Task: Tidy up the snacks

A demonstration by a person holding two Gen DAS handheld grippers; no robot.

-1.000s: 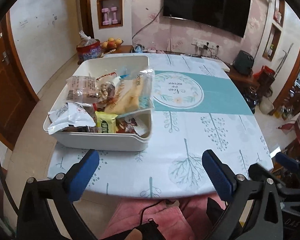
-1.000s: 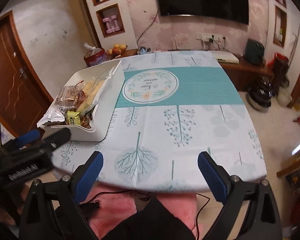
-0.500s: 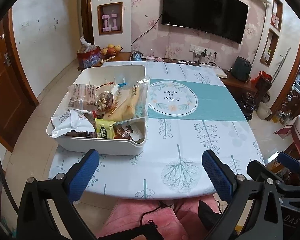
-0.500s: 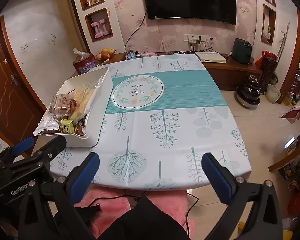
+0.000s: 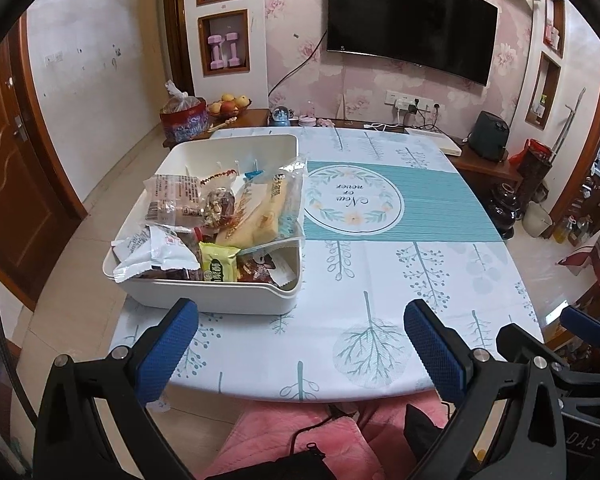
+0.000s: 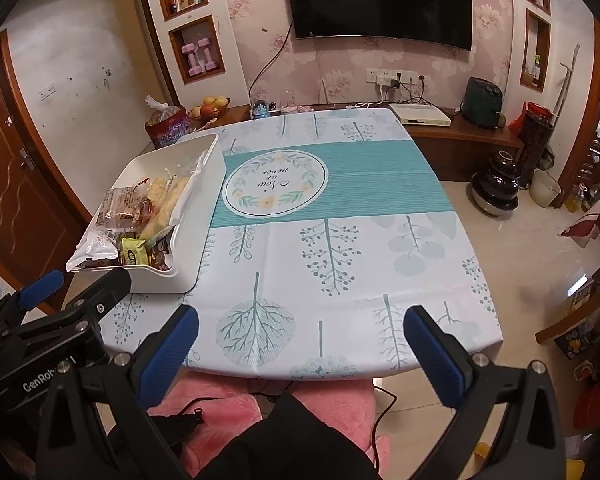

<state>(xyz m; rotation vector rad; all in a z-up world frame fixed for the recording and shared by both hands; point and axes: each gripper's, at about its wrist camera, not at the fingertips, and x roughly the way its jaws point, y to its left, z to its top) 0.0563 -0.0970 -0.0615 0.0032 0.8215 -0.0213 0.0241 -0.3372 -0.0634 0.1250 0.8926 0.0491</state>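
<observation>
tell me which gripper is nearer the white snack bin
Left. The left gripper hangs just in front of the white snack bin; the right gripper sits farther off to the bin's right, over bare tablecloth.

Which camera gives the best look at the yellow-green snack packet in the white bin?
The left wrist view. There the yellow-green snack packet faces the camera near the front wall of the white bin, its label showing. The right wrist view shows the same packet smaller and from the side.

Tablecloth (image 6: 340,248): "Now or never"; left hand-held gripper (image 6: 82,286): "GenRob".
</observation>
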